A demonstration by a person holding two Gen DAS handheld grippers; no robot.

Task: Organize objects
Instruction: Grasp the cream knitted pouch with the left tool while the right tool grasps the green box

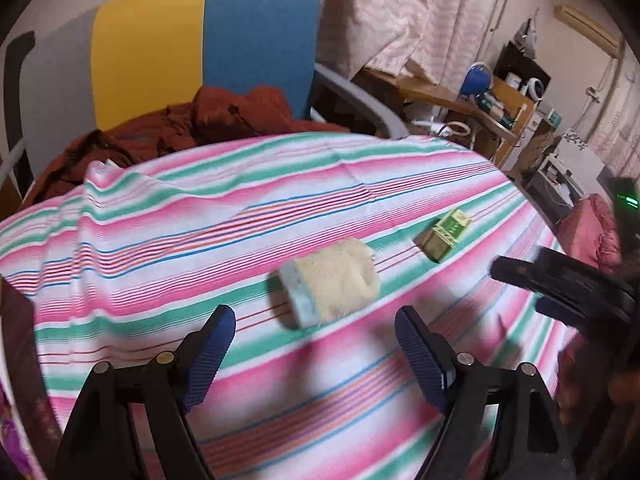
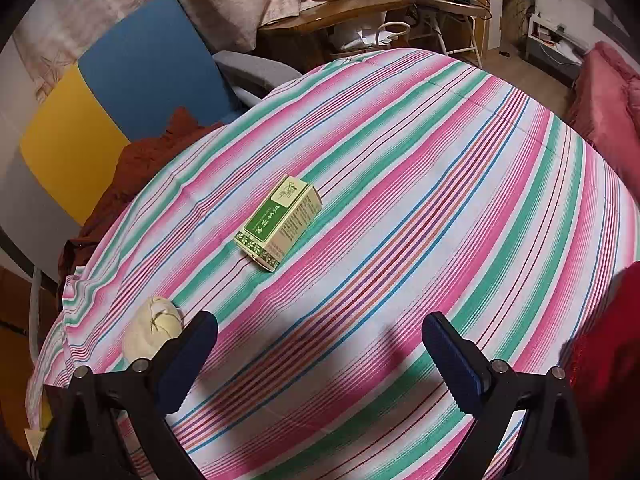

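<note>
A rolled cream towel [image 1: 330, 282] with a pale blue end lies on the striped tablecloth [image 1: 200, 220], just ahead of my open left gripper [image 1: 316, 334]. A small green and cream box [image 1: 445, 238] lies flat to its right. In the right wrist view the same box [image 2: 280, 220] sits mid-table, well ahead of my open right gripper [image 2: 320, 344]. The towel [image 2: 154, 330] shows beside the right gripper's left finger [image 2: 188, 356]. Neither gripper holds anything. The right gripper [image 1: 560, 292] appears blurred at the right edge of the left wrist view.
A chair with a yellow and blue back [image 1: 200, 48] stands behind the table, with a rust-red garment [image 1: 180, 124] heaped on it. A wooden desk [image 2: 340, 16] with clutter stands further back. Pink bedding [image 2: 608, 92] lies at the right.
</note>
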